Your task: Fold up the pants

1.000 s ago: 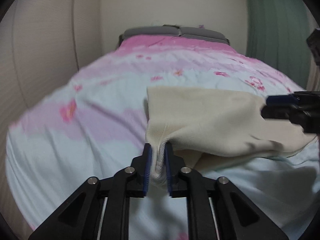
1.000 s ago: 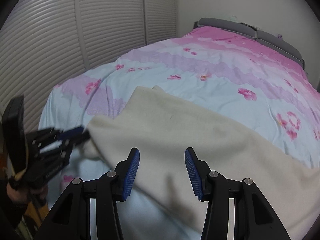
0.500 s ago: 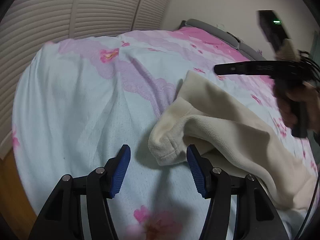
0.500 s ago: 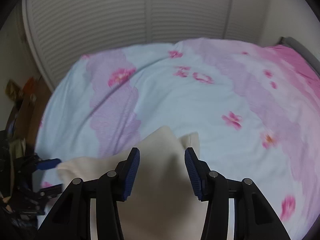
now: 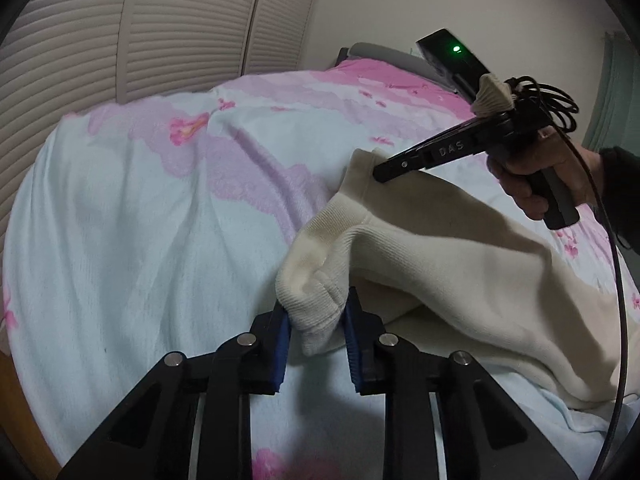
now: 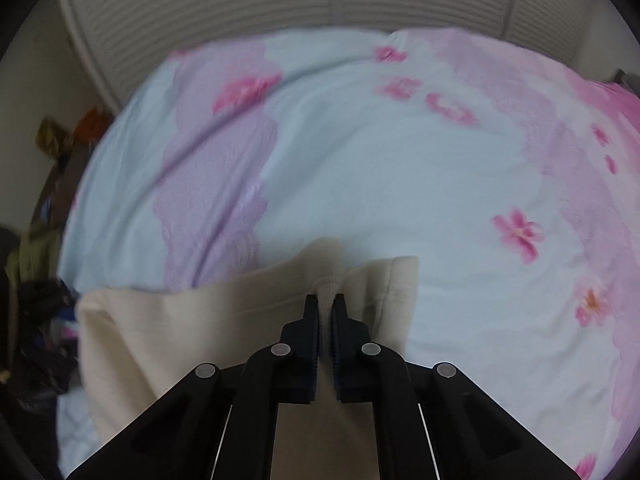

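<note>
With one ribbed cuff of the cream pants being closed on by the left claw and the far cuff pinched in the right claw, both on the bed, the grasping step is judged in hand, and a joint lift and carry-over is called for next.

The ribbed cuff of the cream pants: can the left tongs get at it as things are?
Probably yes. The ribbed cuff already sits between the closing left tongs, with only the bedspread around.
</note>
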`<state>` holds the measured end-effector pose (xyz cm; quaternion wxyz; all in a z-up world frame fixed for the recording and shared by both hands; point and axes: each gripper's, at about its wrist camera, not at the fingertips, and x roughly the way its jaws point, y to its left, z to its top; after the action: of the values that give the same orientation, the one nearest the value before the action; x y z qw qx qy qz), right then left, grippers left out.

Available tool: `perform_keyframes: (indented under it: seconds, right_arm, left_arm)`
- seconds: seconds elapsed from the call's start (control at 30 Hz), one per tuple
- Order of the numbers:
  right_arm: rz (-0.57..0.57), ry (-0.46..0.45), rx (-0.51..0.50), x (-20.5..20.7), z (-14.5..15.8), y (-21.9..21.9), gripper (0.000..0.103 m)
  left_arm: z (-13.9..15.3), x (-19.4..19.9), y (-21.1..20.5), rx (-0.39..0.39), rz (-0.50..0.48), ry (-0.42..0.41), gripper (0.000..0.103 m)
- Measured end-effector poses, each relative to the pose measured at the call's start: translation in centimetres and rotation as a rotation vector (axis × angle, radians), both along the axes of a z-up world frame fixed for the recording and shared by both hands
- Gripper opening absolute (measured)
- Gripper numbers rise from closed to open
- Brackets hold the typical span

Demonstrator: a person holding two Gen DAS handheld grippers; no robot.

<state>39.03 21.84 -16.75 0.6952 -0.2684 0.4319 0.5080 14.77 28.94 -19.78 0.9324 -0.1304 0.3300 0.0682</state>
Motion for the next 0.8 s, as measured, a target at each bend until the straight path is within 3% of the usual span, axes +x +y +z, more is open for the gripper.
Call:
perform_keyframes:
  seconds: [0.17, 0.23, 0.3, 0.4, 0.5, 0.6, 0.7, 0.77, 0.8]
  right_arm:
    - [-0.067, -0.076, 0.096, 0.5, 6.0, -1.8, 0.006]
    - [-0.085, -0.083, 0.092, 1.3, 7.1, -1.8, 0.006]
    - [-0.105, -0.069, 0.048, 2.3, 6.5, -1.3, 0.006]
    - [-0.130, -0.015, -0.049, 4.0, 2.5, -0.5, 0.006]
    - [-0.119, 0.027, -0.072, 4.3, -0.6, 0.3, 0.006]
    - [-0.113, -0.007, -0.080, 3.9, -1.6, 0.9, 0.008]
    - [-0.125, -0.071, -0.070, 3.6, -0.8, 0.5, 0.018]
    - [-0.144, -0.131, -0.066, 3.0, 0.2, -0.3, 0.032]
    - [-0.151, -0.159, -0.059, 2.6, 0.7, -0.8, 0.033]
  left_arm:
    - [2.7, 1.3, 1.3, 0.025, -0.004, -0.059, 0.023]
    - [3.5, 2.1, 2.0, 0.006, -0.019, -0.058, 0.023]
    - [3.2, 2.6, 2.3, -0.011, -0.027, -0.032, 0.023]
    - [1.7, 2.5, 2.5, -0.028, -0.033, 0.024, 0.024]
    - [0.7, 1.6, 2.3, -0.036, -0.032, 0.046, 0.024]
    - [0.6, 0.7, 1.9, -0.024, -0.026, 0.040, 0.026]
    - [0.5, 0.2, 1.7, -0.009, -0.014, 0.038, 0.028]
    - [0.6, -0.4, 1.6, -0.004, -0.010, 0.041, 0.030]
    - [0.7, -0.8, 1.6, 0.005, -0.006, 0.040, 0.030]
